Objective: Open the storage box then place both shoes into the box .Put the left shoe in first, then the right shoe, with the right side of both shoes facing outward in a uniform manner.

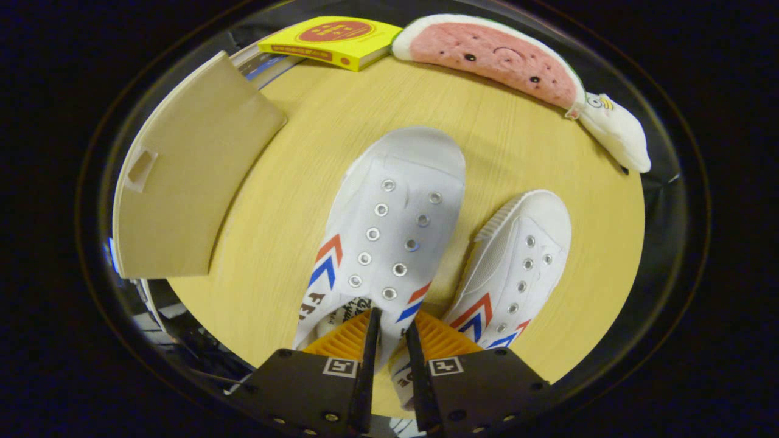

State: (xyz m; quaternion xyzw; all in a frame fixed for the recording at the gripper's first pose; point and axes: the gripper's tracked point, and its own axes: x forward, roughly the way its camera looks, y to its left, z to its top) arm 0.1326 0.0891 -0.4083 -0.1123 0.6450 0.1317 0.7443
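Observation:
Two white canvas shoes with red and blue chevrons point away from me on the round wooden table. The left-hand shoe looms large just ahead of the fingers and seems raised off the table. My gripper is shut on the rim of its opening, with the canvas pinched between both fingers. The other shoe lies on the table to its right, a little further off. The beige storage box stands to the left of the shoes, showing a flat panel with a small handle slot. Its inside is hidden.
A yellow book lies at the table's far edge behind the box. A plush watermelon slice and a small white plush rest along the far right rim. Bare wood lies between box and shoes.

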